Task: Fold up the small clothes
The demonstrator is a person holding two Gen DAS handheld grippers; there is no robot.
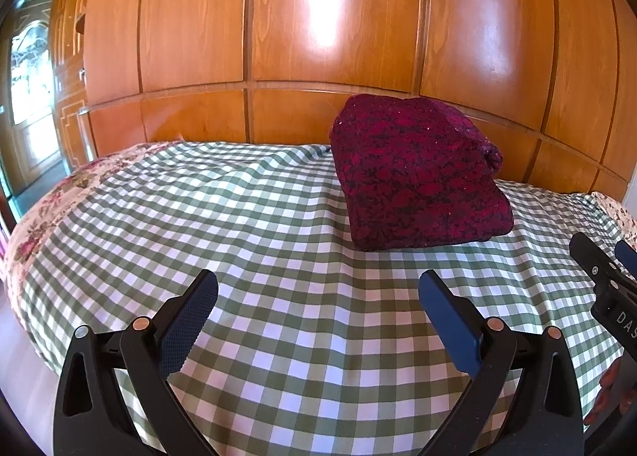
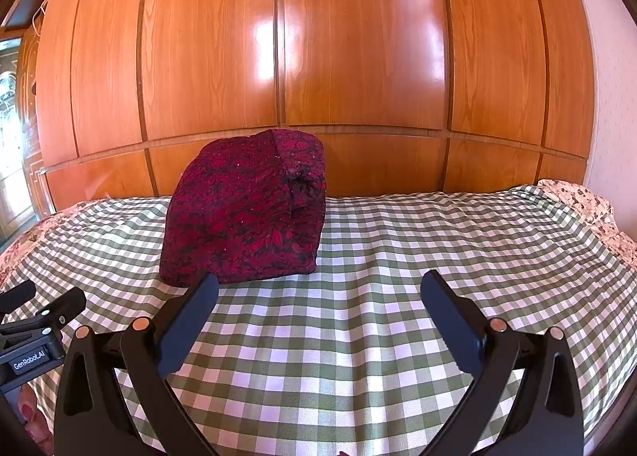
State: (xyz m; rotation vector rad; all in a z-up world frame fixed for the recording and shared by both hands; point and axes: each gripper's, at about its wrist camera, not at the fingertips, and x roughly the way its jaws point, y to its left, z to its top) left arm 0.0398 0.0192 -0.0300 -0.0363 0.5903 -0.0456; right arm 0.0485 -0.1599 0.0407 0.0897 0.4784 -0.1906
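Taken from the left, the left gripper (image 1: 318, 296) hovers low over the green-and-white checked bedspread (image 1: 278, 336) with its two fingers spread wide and nothing between them; in its own view the dark red patterned garment (image 1: 418, 173) lies ahead and off to its right, well beyond the fingertips, already gathered into a thick squarish bundle. The right gripper (image 2: 318, 296) sits beside it to the right, likewise spread wide and empty, and from its camera the same bundle lies ahead and to its left, the bundle's near edge appearing just past its left fingertip (image 2: 207, 288). So the garment sits forward of both tools and roughly between their lines of sight, and by my reading the right gripper is a little nearer to it. The bundle's longer axis seems to run away from the tools, toward the wooden panelled wardrobe (image 2: 318, 57) behind the bed, with a rolled, open end showing on its right side. Judged from how it lies, this piece looks folded, so any coming move would be a forward reach, inward from either side. By count: one garment, two grippers, one bedspread; a floral cover (image 1: 51, 209) shows at the bed's edges, and part of a hand (image 2: 32, 416) is visible under the left tool.
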